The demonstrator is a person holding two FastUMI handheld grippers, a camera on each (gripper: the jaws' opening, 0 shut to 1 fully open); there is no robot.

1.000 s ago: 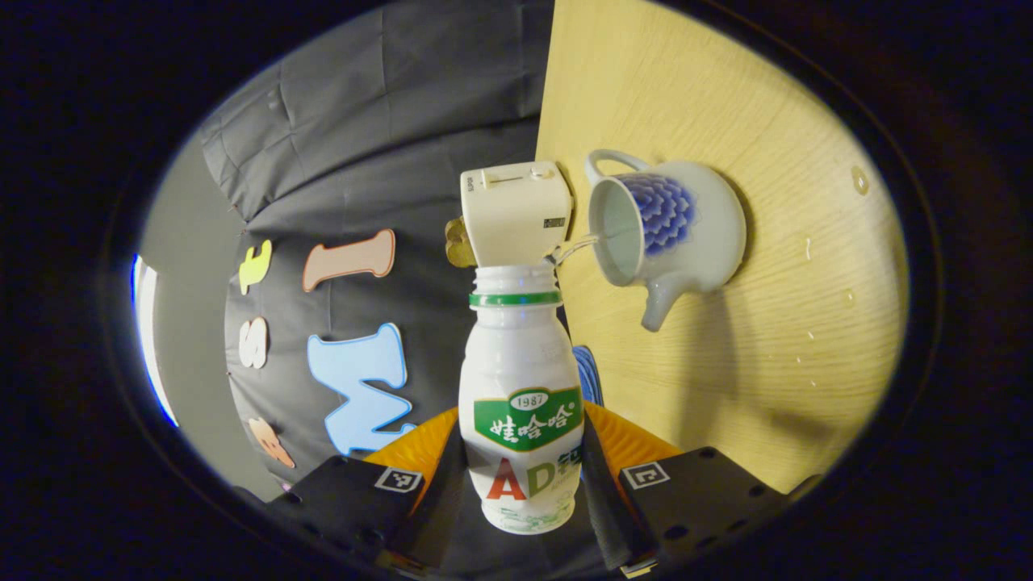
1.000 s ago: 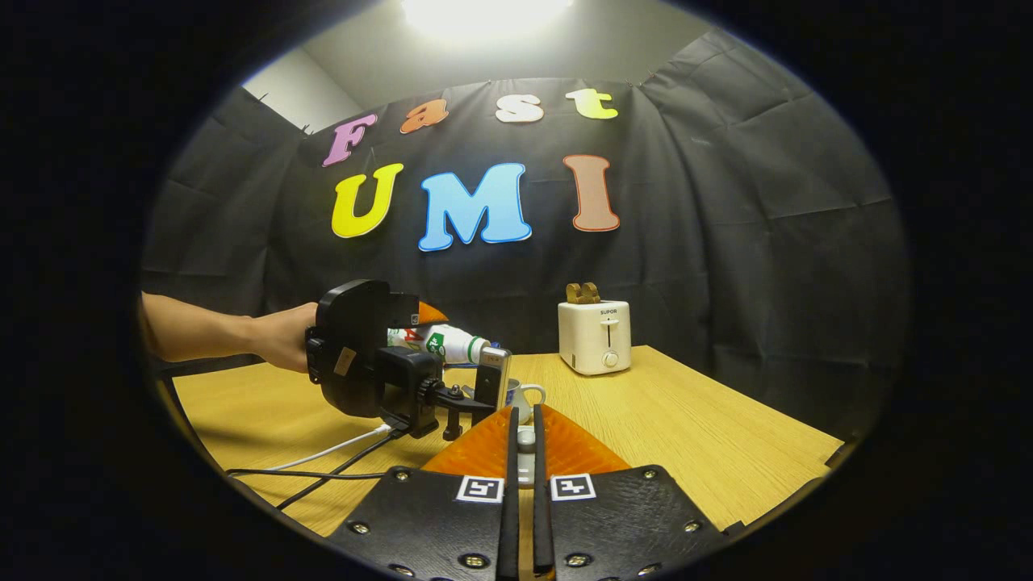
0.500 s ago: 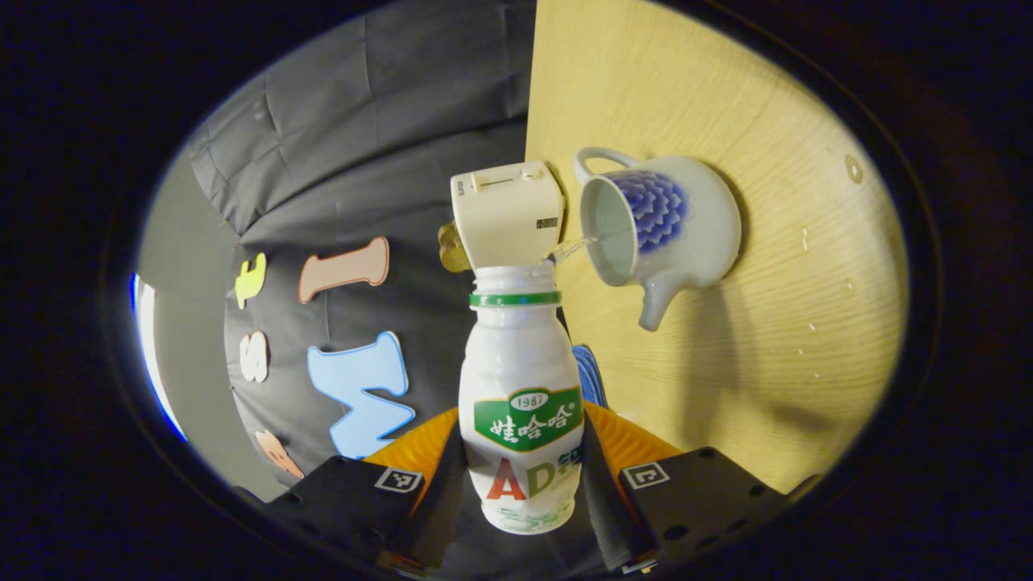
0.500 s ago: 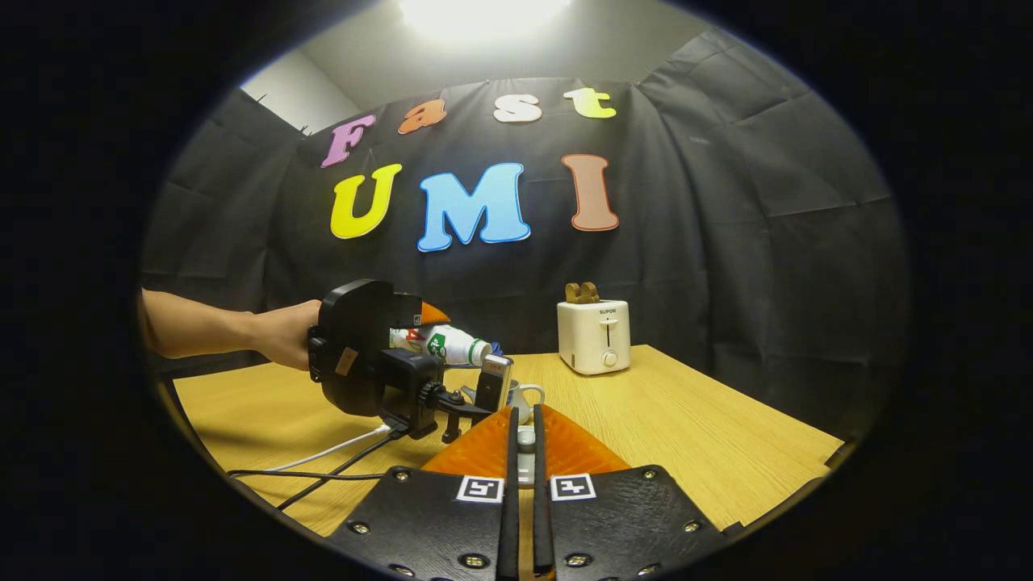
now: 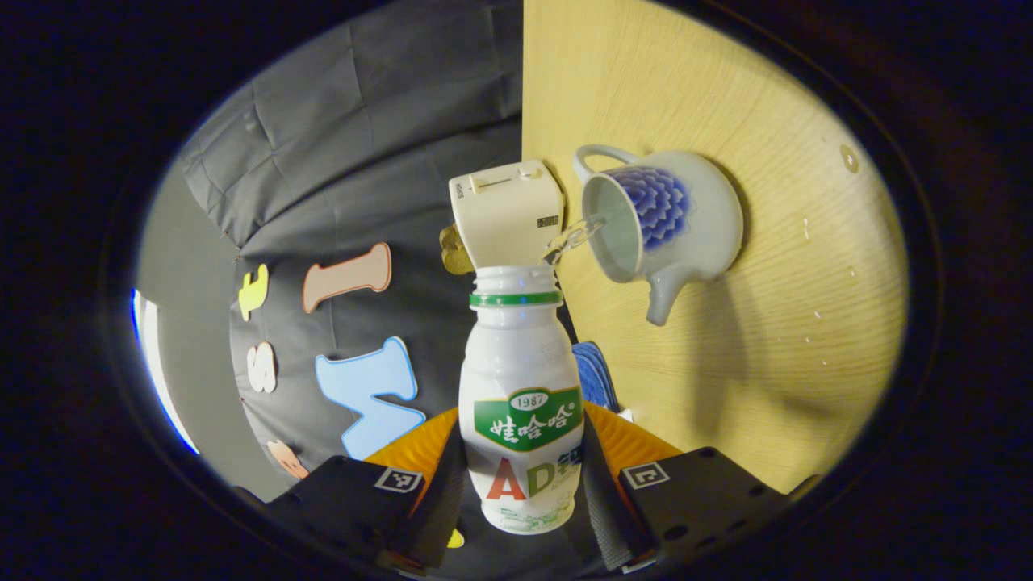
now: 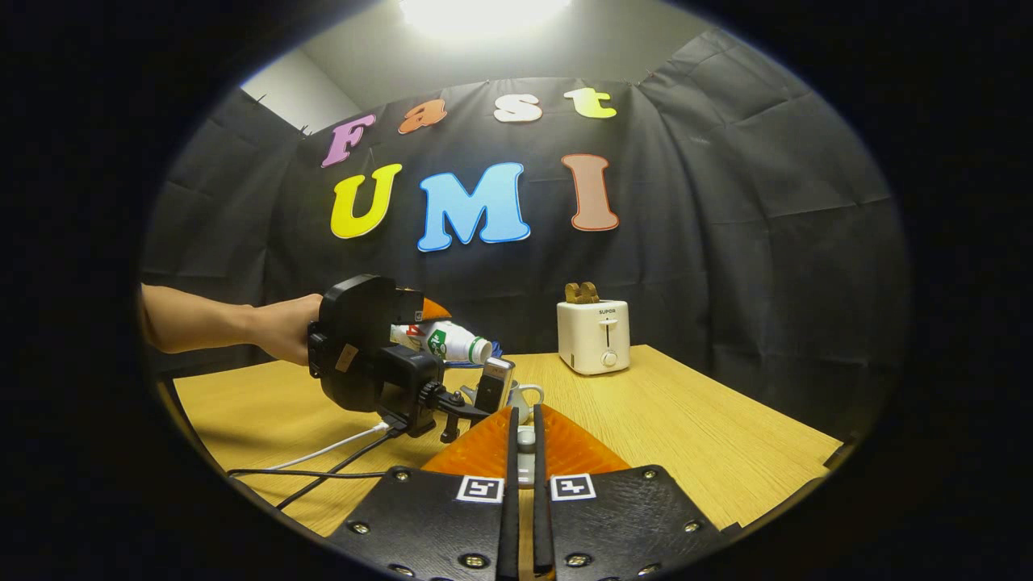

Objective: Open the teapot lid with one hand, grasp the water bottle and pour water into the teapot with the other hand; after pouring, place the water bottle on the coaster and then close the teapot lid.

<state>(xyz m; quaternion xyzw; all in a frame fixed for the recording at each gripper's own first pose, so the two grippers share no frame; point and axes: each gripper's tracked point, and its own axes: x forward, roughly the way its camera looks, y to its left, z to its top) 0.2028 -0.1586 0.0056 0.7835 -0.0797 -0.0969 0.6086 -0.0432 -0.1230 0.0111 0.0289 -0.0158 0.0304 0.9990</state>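
The water bottle [image 5: 520,411] is being pinched at its lower body between the two fingers of the left gripper [image 5: 523,476], one finger pressing on each side of it. In the left gripper view the bottle is being held tipped over on its side, so that the wooden table [image 5: 726,323] stands as an upright plane to the right. A thin stream of water [image 5: 571,237] is being poured from the bottle's open mouth into the open top of the white teapot [image 5: 658,222], which is painted with a blue flower pattern and is standing on the table with its spout turned toward the camera. A white toaster [image 5: 507,211] is being seen just beyond the bottle's mouth, beside the teapot. A blue coaster [image 5: 593,375] is partly hidden behind the bottle. Small drops [image 5: 823,313] are lying scattered on the tabletop.

In the right gripper view the fingers of the right gripper [image 6: 524,452] are being pressed nearly together on the knob of the teapot lid [image 6: 525,440], which is being held up in front of the camera. Farther off, the left gripper [image 6: 367,355] is being gripped by a person's hand [image 6: 282,331] and the bottle [image 6: 444,343] is being tilted above the teapot [image 6: 516,397]. The toaster [image 6: 595,335] is standing well apart, at the table's far edge.
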